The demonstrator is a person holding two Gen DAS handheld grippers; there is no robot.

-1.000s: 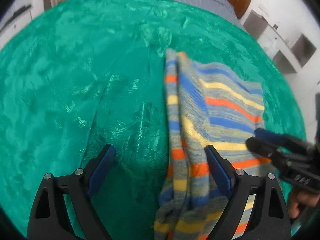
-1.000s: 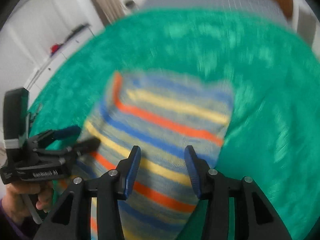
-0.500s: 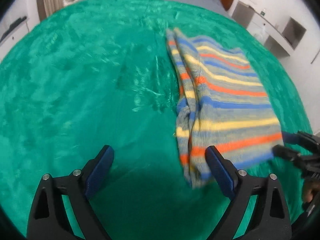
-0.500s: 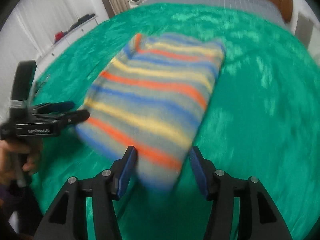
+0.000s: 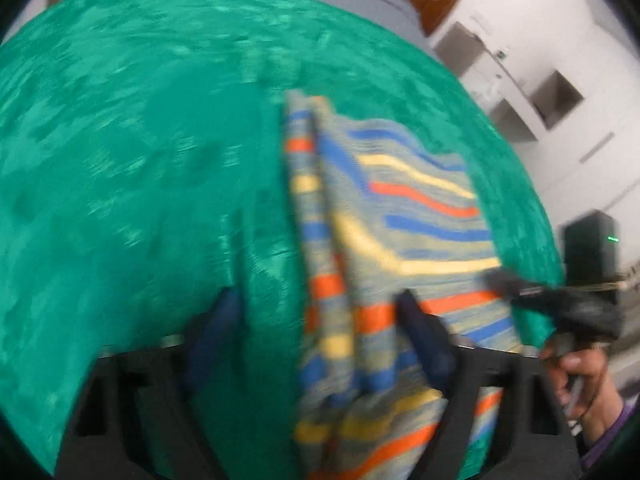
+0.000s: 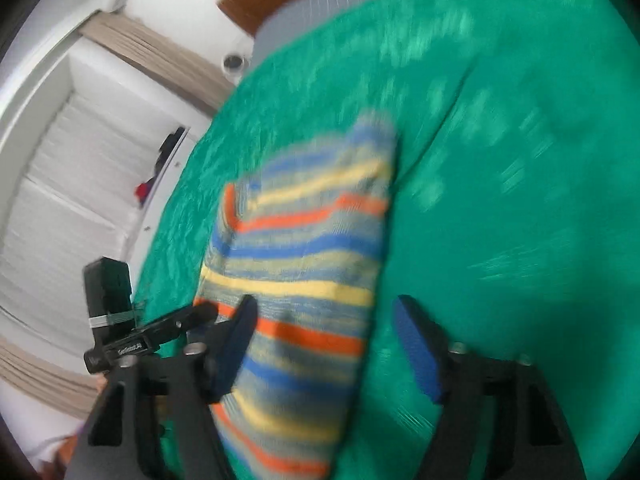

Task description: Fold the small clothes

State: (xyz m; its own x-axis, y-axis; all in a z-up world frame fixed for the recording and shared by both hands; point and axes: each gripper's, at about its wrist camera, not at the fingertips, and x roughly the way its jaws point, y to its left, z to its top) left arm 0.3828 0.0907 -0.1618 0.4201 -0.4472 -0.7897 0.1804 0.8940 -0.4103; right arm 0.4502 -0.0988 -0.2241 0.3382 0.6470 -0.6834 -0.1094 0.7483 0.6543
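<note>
1. Green blanket point(image 5: 132, 168): the work surface. It fills most of both wrist views and lies under and ahead of both grippers, with bare blanket between the left gripper's left finger and the garment.
2. Striped knit garment point(image 5: 400, 216): lies on the blanket, already folded into a narrow stack with a thick folded edge on its left side. Half a second ago its near end lay ahead of both grippers; now it runs back between the fingers of each. Judgement: both tools have re-approached the near end, probably for a further fold or to straighten it.
3. Left gripper point(image 5: 320, 320): jaws partly open and just been closing. The garment's folded left edge lies between the fingers, nearer the right finger; the pads do not press on it, so nothing is gripped. Blur limits certainty.
4. Right gripper point(image 6: 326, 320): jaws partly open and just been closing slightly. The garment's right portion lies between the fingers, against the left one; the right finger stands over bare blanket. No grip visible.
5. Both grippers stand close together at the garment's near end, one on each side.
</note>
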